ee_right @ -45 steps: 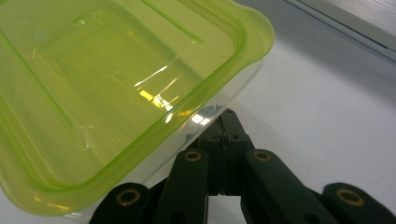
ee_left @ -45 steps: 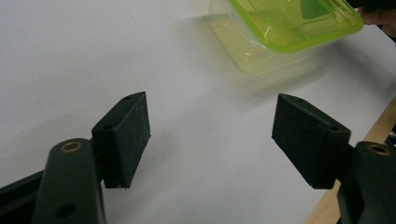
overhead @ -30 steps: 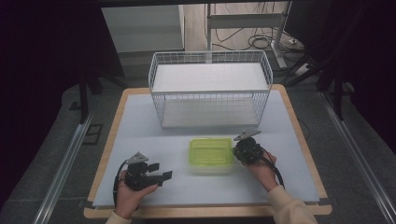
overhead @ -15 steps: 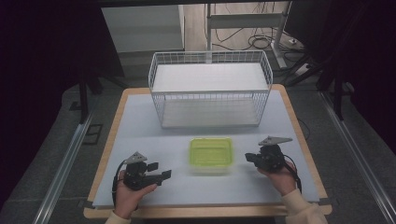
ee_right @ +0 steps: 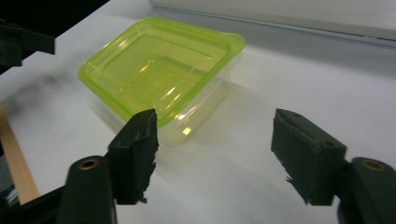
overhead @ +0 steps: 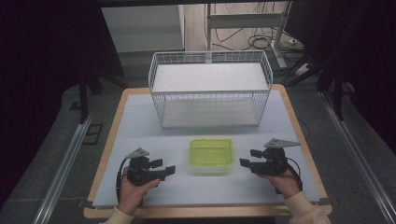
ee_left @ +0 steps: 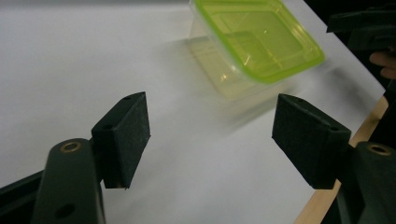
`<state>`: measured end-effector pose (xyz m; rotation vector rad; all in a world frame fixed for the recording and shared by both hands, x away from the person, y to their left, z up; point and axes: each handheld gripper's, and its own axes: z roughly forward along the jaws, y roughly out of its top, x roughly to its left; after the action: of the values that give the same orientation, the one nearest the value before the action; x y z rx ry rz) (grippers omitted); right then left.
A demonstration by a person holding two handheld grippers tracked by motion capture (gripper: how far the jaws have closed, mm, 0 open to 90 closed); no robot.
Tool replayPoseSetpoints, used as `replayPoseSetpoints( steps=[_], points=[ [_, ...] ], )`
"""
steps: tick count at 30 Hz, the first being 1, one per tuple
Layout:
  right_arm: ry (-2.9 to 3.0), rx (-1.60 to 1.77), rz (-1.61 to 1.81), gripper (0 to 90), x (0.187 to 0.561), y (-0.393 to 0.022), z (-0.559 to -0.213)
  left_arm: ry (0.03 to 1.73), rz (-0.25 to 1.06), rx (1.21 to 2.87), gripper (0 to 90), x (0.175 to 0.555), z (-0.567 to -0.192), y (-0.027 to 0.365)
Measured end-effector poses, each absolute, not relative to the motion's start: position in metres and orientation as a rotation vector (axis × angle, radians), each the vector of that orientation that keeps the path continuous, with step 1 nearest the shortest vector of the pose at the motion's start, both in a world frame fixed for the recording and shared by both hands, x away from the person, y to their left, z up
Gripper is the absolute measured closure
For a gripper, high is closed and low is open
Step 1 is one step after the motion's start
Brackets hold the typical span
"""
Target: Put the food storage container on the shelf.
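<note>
Nearest the person, both claws rest low on the surface [overhead: 140, 121]. The left claw [overhead: 168, 169] is released, nothing between its pads. The right claw [overhead: 245, 162] has just been opening and now stands released too, jaws empty and aimed at the box [overhead: 211, 154], a lidded green tub sitting between the two claws, apart from both. Behind it stands the wire basket [overhead: 210, 95]. This looks like the approach step: next, one claw should close in on the box's rim squarely before lifting.
</note>
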<state>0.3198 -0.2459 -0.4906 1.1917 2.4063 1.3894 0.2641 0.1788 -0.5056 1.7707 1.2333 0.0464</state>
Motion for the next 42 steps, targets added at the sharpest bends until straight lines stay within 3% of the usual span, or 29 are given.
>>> replayPoseSetpoints(
  steps=[6,19,26,35,42],
  points=[
    [2.444,1.245,1.44,22.9,0.327,-0.244,-0.492,1.245,-0.005,1.769,27.1,0.279,-0.506,0.17],
    [2.426,1.405,1.511,40.0,0.349,-0.24,-0.491,1.289,-0.141,1.699,28.4,0.315,-0.511,0.157],
    [2.439,1.52,1.538,44.7,0.362,-0.236,-0.5,1.301,-0.211,1.654,32.6,0.328,-0.515,0.152],
    [2.468,1.553,1.515,48.9,0.368,-0.222,-0.505,1.309,-0.316,1.615,40.9,0.341,-0.526,0.148],
    [2.494,1.585,1.533,57.3,0.37,-0.222,-0.509,1.302,-0.401,1.618,52.8,0.345,-0.531,0.14]
  ],
)
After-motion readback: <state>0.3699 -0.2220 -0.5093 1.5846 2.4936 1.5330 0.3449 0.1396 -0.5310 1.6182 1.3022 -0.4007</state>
